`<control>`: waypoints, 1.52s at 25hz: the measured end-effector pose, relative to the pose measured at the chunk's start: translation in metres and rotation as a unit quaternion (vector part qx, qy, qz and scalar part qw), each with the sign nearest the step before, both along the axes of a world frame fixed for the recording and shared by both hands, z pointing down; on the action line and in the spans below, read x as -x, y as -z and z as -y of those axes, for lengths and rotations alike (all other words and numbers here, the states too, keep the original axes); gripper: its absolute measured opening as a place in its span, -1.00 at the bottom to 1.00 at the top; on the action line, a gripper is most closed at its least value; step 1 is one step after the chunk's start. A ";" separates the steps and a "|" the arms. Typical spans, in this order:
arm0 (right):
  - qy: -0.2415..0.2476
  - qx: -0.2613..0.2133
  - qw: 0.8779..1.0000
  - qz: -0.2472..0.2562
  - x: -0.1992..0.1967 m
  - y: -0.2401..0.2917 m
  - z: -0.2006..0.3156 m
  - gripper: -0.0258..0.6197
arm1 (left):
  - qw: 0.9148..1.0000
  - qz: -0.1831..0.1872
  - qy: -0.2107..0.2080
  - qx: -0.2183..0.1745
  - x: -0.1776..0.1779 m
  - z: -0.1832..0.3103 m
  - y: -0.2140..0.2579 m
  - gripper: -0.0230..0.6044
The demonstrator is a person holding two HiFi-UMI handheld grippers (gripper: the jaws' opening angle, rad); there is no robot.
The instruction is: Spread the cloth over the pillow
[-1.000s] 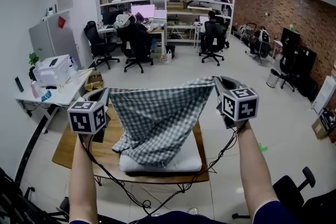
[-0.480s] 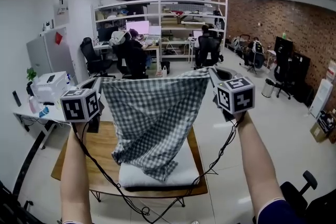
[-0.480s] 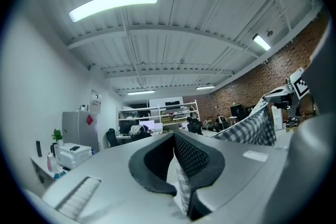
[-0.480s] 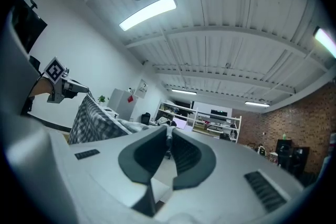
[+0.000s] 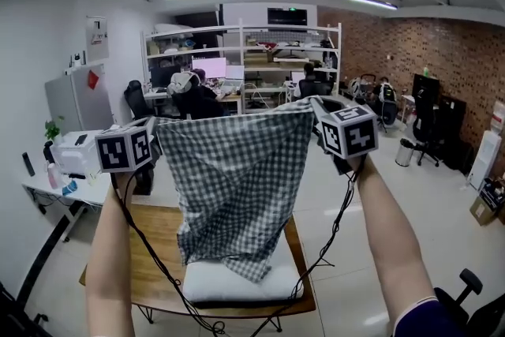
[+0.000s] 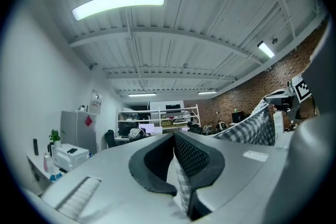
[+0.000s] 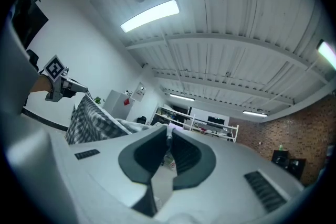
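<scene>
Left hand-held gripper [image 5: 155,128] and right hand-held gripper [image 5: 316,103] clench corners of the checked cloth [image 5: 237,185]; stretch it taut, centre it, then lower evenly onto the pillow [image 5: 245,286].

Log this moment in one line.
left gripper: shut on grey checked cloth | right gripper: shut on cloth | cloth: hanging above white pillow on wooden table

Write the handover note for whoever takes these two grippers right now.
Left gripper: jaws shut on the upper left corner of the cloth.
Right gripper: jaws shut on its upper right corner.
The cloth hangs open between them, its lower hem down by the pillow on the table.
Done: both corners gripped, cloth held up.
Left: lay the cloth flat over the pillow, then let go.
</scene>
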State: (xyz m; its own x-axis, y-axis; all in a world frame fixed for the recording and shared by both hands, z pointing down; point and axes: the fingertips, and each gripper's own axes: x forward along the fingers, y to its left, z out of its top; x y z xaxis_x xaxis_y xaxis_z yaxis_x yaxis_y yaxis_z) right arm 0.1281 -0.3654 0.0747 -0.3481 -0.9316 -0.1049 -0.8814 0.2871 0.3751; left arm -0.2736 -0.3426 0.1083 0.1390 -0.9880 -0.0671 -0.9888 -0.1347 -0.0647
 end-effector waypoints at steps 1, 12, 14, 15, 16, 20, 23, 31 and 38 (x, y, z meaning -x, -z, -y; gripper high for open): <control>0.000 -0.005 1.000 0.000 0.001 0.008 0.001 -0.83 | 1.000 0.002 0.003 -0.004 0.000 0.001 0.007 -0.89; -0.035 -0.037 0.999 0.011 0.008 0.071 0.015 -0.83 | 0.999 0.013 0.022 -0.035 0.011 0.025 0.079 -0.89; -0.040 -0.038 0.998 0.013 0.008 0.074 0.018 -0.83 | 0.999 0.014 0.023 -0.034 0.013 0.034 0.086 -0.89; -0.040 -0.039 0.998 0.013 0.009 0.077 0.020 -0.83 | 0.999 0.013 0.025 -0.035 0.013 0.038 0.091 -0.89; -0.039 -0.041 0.998 0.014 0.009 0.080 0.023 -0.83 | 0.999 0.011 0.028 -0.036 0.014 0.043 0.096 -0.89; -0.032 -0.054 0.998 0.019 0.006 0.098 0.038 -0.83 | 0.998 -0.001 0.038 -0.041 0.011 0.060 0.117 -0.90; -0.018 -0.068 0.997 0.014 0.005 0.113 0.051 -0.83 | 0.998 -0.008 0.042 -0.043 0.008 0.070 0.130 -0.90; -0.012 -0.086 0.996 0.019 -0.004 0.152 0.095 -0.83 | 0.995 0.008 0.089 -0.053 0.001 0.104 0.167 -0.90; -0.029 -0.094 0.995 0.022 -0.007 0.160 0.132 -0.83 | 0.994 0.011 0.088 -0.065 -0.002 0.147 0.186 -0.90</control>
